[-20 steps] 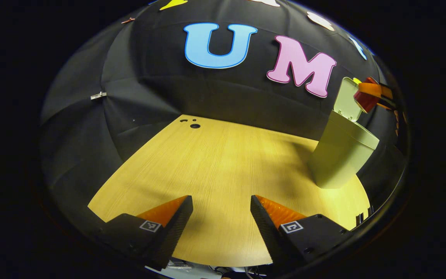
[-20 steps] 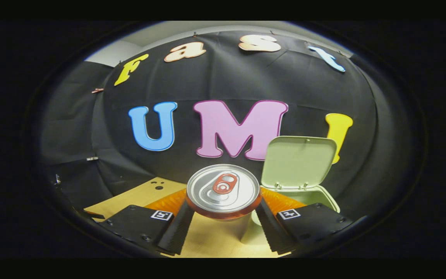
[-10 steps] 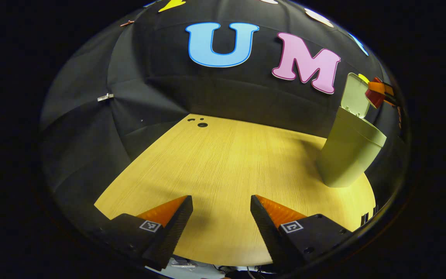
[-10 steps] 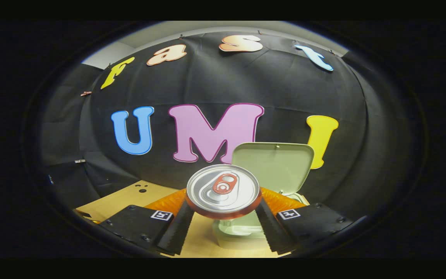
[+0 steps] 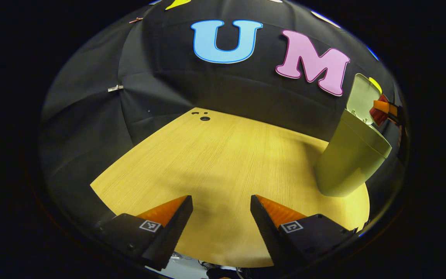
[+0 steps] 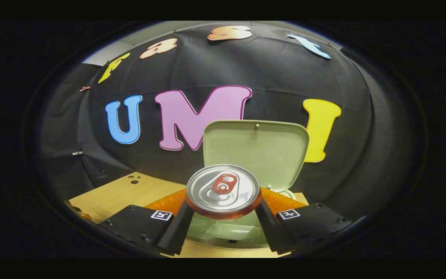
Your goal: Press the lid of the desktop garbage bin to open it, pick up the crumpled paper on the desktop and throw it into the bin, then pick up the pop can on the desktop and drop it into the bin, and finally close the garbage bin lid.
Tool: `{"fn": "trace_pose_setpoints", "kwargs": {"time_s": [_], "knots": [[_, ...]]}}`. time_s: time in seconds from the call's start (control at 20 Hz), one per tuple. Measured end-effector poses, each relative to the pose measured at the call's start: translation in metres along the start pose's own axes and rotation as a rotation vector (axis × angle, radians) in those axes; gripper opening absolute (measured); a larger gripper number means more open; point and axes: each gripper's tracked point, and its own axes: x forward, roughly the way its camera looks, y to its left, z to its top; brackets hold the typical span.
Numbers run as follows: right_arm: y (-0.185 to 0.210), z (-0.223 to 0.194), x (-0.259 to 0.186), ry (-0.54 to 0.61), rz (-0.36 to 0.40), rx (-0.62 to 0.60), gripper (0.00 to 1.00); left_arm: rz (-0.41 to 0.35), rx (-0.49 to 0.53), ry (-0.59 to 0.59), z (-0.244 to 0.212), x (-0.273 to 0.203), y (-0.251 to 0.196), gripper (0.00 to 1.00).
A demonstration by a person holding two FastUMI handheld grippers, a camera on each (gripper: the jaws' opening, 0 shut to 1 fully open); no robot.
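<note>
My right gripper [image 6: 223, 217] clamps the red, silver-topped pop can [image 6: 223, 190] above the open pale-green plastic bin [image 6: 227, 232] — next, release; left gripper [image 5: 221, 217] fingers gape, empty.

1. Ahead of the left gripper [image 5: 221, 209], its fingers stood apart with nothing between them, and the counter [image 5: 223, 155] lay bare all the way to the booth's cloth wall.
2. Far to the right of those fingers stood the bin [image 5: 352, 159], blocking that corner of the counter.
3. Between the right gripper's [image 6: 223, 217] fingers sat the pop can [image 6: 223, 190], pressed from both sides and filling the gap.
4. Directly below the can the bin's mouth [image 6: 227, 232] gaped open, free for a drop.
5. Just beyond the can the raised lid [image 6: 256, 149] stood upright, closing off forward passage.
</note>
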Motion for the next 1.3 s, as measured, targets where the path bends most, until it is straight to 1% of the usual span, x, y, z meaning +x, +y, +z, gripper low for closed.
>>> {"fn": "trace_pose_setpoints", "kwargs": {"time_s": [0.15, 0.3, 0.4, 0.5, 0.65, 0.75, 0.85, 0.9, 1.15, 1.25, 1.3], "knots": [[-0.004, -0.018, 0.009, 0.027, 0.041, 0.011, 0.83, 0.008, -0.016, -0.004, -0.003, -0.003, -0.026, 0.96], [-0.002, -0.027, 0.014, 0.045, 0.08, 0.023, 0.83, 0.018, -0.018, -0.005, -0.008, -0.01, -0.047, 0.96], [0.0, -0.027, 0.017, 0.041, 0.097, 0.024, 0.83, 0.012, -0.014, -0.003, -0.01, -0.015, -0.058, 0.96], [-0.001, -0.03, 0.018, 0.041, 0.098, 0.016, 0.83, 0.004, 0.011, -0.003, -0.015, -0.022, -0.064, 0.96], [-0.003, -0.031, 0.017, 0.048, 0.075, 0.022, 0.84, -0.005, 0.046, -0.012, -0.016, -0.026, -0.063, 0.96], [-0.009, -0.029, 0.017, 0.038, 0.03, 0.012, 0.85, -0.015, 0.05, -0.011, -0.019, -0.028, -0.058, 0.96], [-0.011, -0.024, 0.013, 0.027, -0.002, 0.0, 0.92, -0.025, 0.073, -0.014, -0.016, -0.027, -0.054, 0.96], [-0.011, -0.02, 0.008, 0.021, -0.018, -0.001, 0.98, -0.037, 0.087, -0.02, -0.014, -0.028, -0.053, 0.96], [-0.012, 0.014, -0.009, -0.036, -0.085, -0.008, 0.98, -0.081, 0.156, -0.062, -0.001, -0.036, -0.039, 0.96], [-0.014, 0.037, -0.014, -0.073, -0.103, -0.014, 0.98, -0.081, 0.175, -0.074, 0.0, -0.04, -0.03, 0.96], [-0.015, 0.052, -0.016, -0.096, -0.11, -0.018, 0.98, -0.07, 0.182, -0.08, 0.0, -0.042, -0.023, 0.96]]}}
